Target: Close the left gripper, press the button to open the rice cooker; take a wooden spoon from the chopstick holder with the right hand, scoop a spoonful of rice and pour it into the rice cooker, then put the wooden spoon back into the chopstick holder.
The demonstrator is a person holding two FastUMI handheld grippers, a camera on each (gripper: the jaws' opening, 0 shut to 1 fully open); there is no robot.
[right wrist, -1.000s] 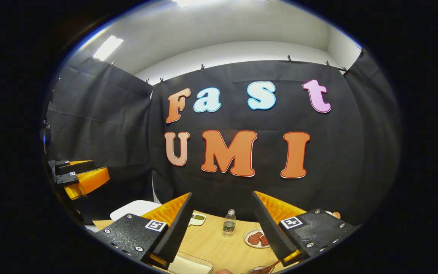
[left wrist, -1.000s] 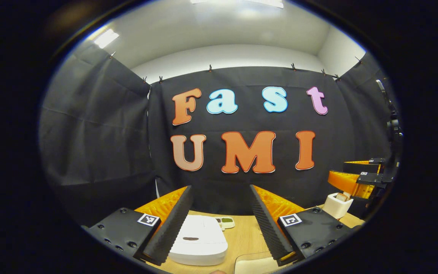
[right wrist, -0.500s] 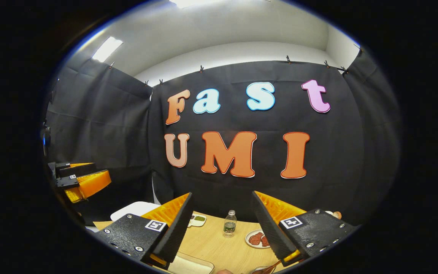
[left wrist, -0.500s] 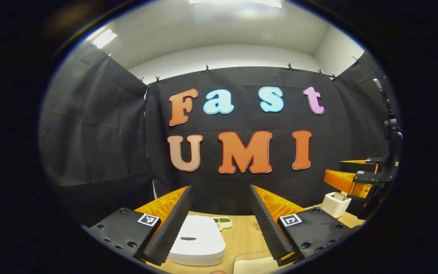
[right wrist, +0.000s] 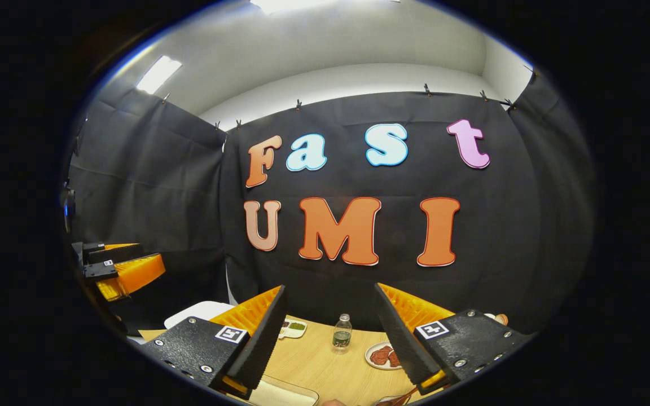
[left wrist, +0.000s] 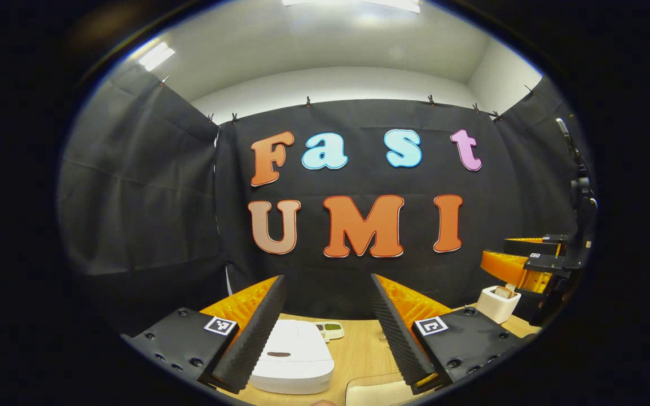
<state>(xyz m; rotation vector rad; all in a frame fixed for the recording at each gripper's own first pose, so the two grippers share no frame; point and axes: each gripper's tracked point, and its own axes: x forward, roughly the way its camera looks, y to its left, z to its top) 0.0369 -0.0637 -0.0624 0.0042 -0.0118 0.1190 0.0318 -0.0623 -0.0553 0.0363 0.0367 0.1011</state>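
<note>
The white rice cooker point(left wrist: 293, 357) sits lid down on the wooden table point(left wrist: 359, 352), low between my left gripper's fingers and a bit to their left. My left gripper point(left wrist: 325, 293) is open, held above the table with nothing in it. A white chopstick holder point(left wrist: 498, 304) with wooden handles in it stands at the right, just under my right gripper point(left wrist: 514, 259). In the right gripper view my right gripper point(right wrist: 329, 301) is open and empty, the cooker's edge point(right wrist: 198, 311) peeks out at the lower left, and my left gripper point(right wrist: 124, 265) hangs above it.
A small dish of green stuff point(left wrist: 329, 329) lies behind the cooker. A little bottle point(right wrist: 341, 332) and a plate of red food point(right wrist: 380, 355) stand mid-table. A pale tray point(left wrist: 376, 392) sits at the near edge. A brown utensil point(right wrist: 395, 399) lies at the bottom right.
Both views have shifted only slightly; the cooker sits a touch lower and further left in the left gripper view. Both grippers stay open and empty.
</note>
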